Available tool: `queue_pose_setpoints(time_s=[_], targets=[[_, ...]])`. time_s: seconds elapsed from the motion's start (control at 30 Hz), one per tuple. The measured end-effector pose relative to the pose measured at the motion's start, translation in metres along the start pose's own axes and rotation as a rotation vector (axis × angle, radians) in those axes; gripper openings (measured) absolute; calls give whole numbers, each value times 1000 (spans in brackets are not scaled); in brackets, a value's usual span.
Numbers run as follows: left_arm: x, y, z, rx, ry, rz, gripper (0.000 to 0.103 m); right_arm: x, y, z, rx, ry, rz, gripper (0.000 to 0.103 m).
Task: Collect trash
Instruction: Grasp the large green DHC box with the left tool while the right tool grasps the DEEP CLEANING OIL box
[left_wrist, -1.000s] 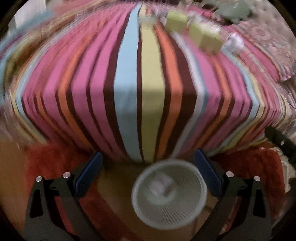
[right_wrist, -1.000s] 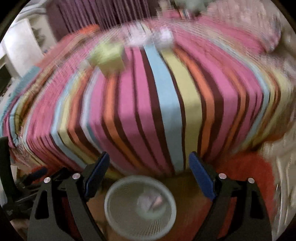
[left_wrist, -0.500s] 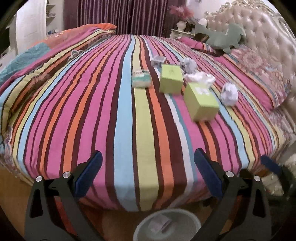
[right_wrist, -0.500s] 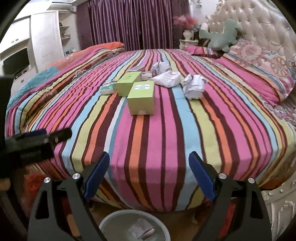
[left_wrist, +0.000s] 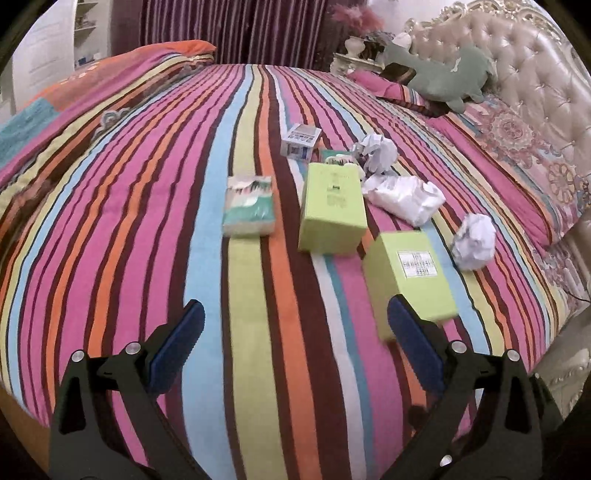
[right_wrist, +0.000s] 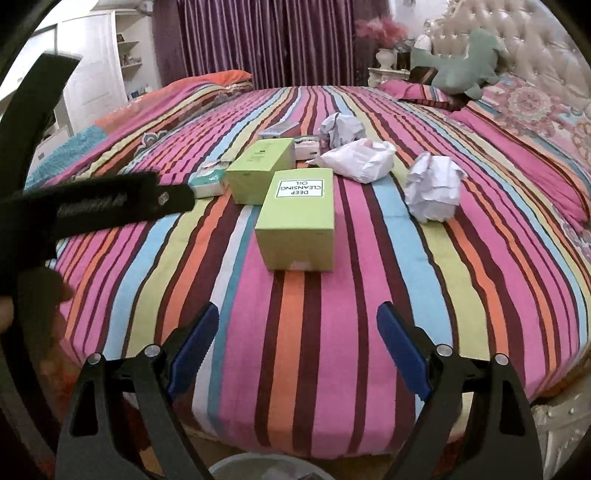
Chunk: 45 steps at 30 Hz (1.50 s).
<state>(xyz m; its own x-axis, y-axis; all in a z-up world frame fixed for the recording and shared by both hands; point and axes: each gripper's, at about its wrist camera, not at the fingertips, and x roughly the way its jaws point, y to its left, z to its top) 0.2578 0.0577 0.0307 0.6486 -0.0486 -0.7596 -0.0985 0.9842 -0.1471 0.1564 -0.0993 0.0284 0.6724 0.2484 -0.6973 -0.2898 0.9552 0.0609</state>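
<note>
Striped bedding covers the bed (right_wrist: 369, 332), on which the trash is spread. 2 green boxes (right_wrist: 297, 218) (left_wrist: 332, 206), a teal tissue pack (left_wrist: 249, 210), a white bag (right_wrist: 356, 160) and crumpled paper balls (right_wrist: 432, 186) are grouped near the centre. The left hand-held gripper (left_wrist: 295, 328) and right hand-held gripper (right_wrist: 297, 325) are both spread wide, with nothing held. A bin rim (right_wrist: 266, 467) is seen below the bed edge.

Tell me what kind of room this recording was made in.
A bedroom, almost certainly: a large bed under a striped bedspread, a tufted headboard with a green plush toy against it, and purple curtains behind.
</note>
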Motion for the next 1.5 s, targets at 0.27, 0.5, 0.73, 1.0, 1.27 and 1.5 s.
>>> queue_pose_setpoints(time_s=[0.27,0.5,0.73,1.0,1.27,1.5], targets=[[38,-13,37,43,30,-18,96,26,5,14,9,9,-14,83],[75,-26,65,30,77,-39,96,44,9,23,-2,11,-35,83],[105,-29,84,38,138,-14,96,58,6,30,-14,21,-59,83],[126,-30,94,81,186,15,96,73,5,34,-46,46,-75,81],[133,-34,92,84,204,17,57,74,3,37,-54,66,-54,58],[121,-35,87,81,188,26,57,61,-6,29,-11,61,-52,58]])
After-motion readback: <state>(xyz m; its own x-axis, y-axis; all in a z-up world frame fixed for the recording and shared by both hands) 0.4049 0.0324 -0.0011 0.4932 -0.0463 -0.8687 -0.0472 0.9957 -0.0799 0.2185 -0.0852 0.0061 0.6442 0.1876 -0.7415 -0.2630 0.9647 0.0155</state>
